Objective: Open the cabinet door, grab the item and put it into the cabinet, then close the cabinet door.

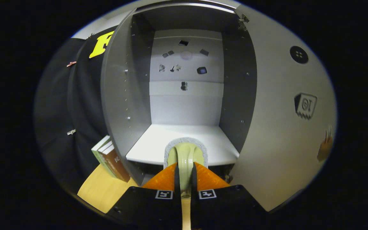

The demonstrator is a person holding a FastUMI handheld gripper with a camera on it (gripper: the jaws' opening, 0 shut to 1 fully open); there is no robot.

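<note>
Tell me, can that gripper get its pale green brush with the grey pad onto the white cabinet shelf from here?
Probably yes. The gripper is shut on the pale green brush's handle, the grey cabinet door is swung open to one side, and the white shelf lies bare just ahead of the fingers.

My claw point(185, 174) is clamped on the handle of a brush point(186, 152), both fingers point(161, 182) pressing its sides. At 12 o'clock the brush's pad hangs just over the front edge of the shelf point(158, 147) inside the cabinet point(120, 95). The door point(276, 134) stands swung wide at 3 o'clock. At 9 o'clock, books point(112, 159) lean against the cabinet's side on the table point(99, 190).
</note>
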